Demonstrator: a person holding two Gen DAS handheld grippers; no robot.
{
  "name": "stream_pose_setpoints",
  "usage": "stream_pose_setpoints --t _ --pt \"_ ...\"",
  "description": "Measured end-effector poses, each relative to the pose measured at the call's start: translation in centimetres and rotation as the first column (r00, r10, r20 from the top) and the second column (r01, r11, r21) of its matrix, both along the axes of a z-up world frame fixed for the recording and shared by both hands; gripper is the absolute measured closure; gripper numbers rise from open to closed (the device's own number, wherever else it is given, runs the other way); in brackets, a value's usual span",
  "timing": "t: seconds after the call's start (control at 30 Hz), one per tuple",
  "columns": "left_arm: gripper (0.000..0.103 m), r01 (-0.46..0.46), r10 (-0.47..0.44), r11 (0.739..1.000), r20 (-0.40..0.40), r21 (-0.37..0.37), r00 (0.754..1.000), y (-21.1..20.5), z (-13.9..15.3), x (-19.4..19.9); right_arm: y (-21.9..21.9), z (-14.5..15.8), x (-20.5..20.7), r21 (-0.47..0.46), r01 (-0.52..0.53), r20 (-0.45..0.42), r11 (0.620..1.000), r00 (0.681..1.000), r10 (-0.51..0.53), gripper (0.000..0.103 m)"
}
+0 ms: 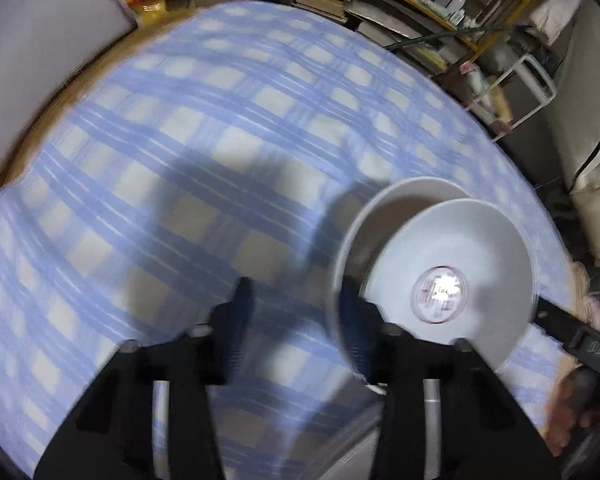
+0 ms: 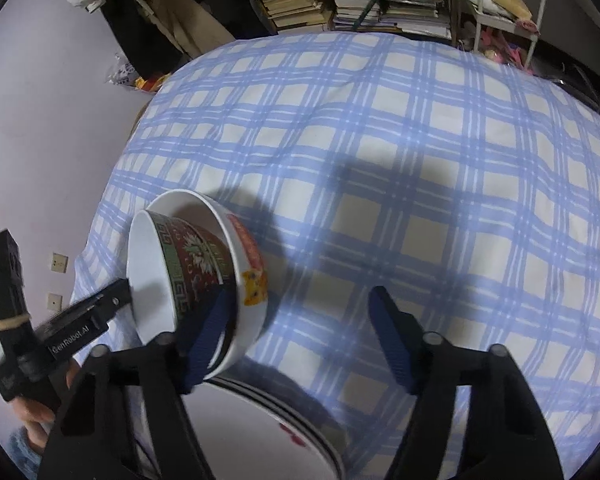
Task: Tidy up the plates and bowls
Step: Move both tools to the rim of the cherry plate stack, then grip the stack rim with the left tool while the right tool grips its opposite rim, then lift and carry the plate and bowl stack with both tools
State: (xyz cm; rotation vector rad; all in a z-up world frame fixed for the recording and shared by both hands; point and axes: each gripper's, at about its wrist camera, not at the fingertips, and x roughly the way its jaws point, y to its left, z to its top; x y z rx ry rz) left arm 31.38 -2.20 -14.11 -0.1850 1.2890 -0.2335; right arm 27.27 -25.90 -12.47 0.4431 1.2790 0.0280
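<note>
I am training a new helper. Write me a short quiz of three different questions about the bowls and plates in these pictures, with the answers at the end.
1. True or false: the patterned bowl and the white bowl stand apart from each other on the checked cloth.
2. What is pictured on the outside of the white bowl? A) an orange cat B) a blue fish C) a black bird
3. In the right wrist view, what white dishes lie at the near edge, just below the bowls?

Key
1. False: the patterned bowl sits inside the white bowl, and both are tilted.
2. A
3. The plates.
</note>
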Motion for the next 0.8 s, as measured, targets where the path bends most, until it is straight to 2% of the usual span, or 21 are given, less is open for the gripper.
stream_pose_setpoints --t 0.03,0.07,0.1,0.2,0.23,0.33,0.4,0.5,0.63,0.73,0.8 --pt "0.068 -0.001 0.001 1.0 0.003 0.001 1.0 -0.1 0.0 -0.1 0.2 0.2 0.0 0.012 -0.002 0.0 1.0 1.0 0.002 0.056" --pt "0.068 0.001 -0.001 1.0 0.006 0.007 1.0 -0.2 0.1 -0.1 0.4 0.4 0.1 0.032 -0.008 0.003 0.999 1.0 0.008 0.063" --pt "0.07 0.005 -0.005 1.0 0.004 0.015 1.0 -0.4 0.2 -0.1 0.5 0.5 0.2 0.045 -0.012 0.003 0.999 1.0 0.012 0.075" --pt "0.08 0.04 -0.04 0.999 0.005 0.035 0.999 -1.3 0.6 0.0 1.3 0.8 0.6 0.053 -0.029 -0.002 0.998 1.0 0.029 0.093" --pt "0.085 0.047 -0.047 0.998 0.005 0.045 0.999 -1.5 0.7 0.0 1.6 0.9 0.7 0.046 -0.034 -0.005 0.998 0.999 0.034 0.096" --pt "0.099 0.076 -0.076 0.995 -0.006 0.069 0.997 -2.8 1.0 0.2 2.0 1.0 1.0 0.022 -0.031 -0.01 0.999 0.999 0.031 0.096" --pt "0.099 0.086 -0.086 0.99 -0.004 0.108 0.996 -3.6 1.1 0.3 1.8 0.9 1.2 0.033 -0.015 -0.025 0.999 1.0 0.016 0.098" --pt "0.1 0.084 -0.085 0.989 0.0 0.118 0.996 -3.8 1.1 0.3 2.0 -0.6 1.6 0.015 -0.017 -0.068 1.0 0.998 0.018 0.095" --pt "0.1 0.078 -0.079 0.991 0.005 0.104 0.997 -3.5 1.0 0.3 1.6 -1.0 0.9 0.05 0.024 -0.031 0.998 0.999 -0.022 0.094" --pt "0.1 0.065 -0.064 0.994 -0.006 0.093 0.998 -3.3 0.9 0.4 1.4 -1.2 1.0 0.075 0.042 -0.04 0.996 0.998 -0.039 0.093" --pt "0.1 0.056 -0.055 0.996 -0.022 0.072 0.998 -2.9 0.7 0.6 1.7 -1.1 1.3 0.061 0.033 -0.048 0.998 0.998 -0.03 0.093"
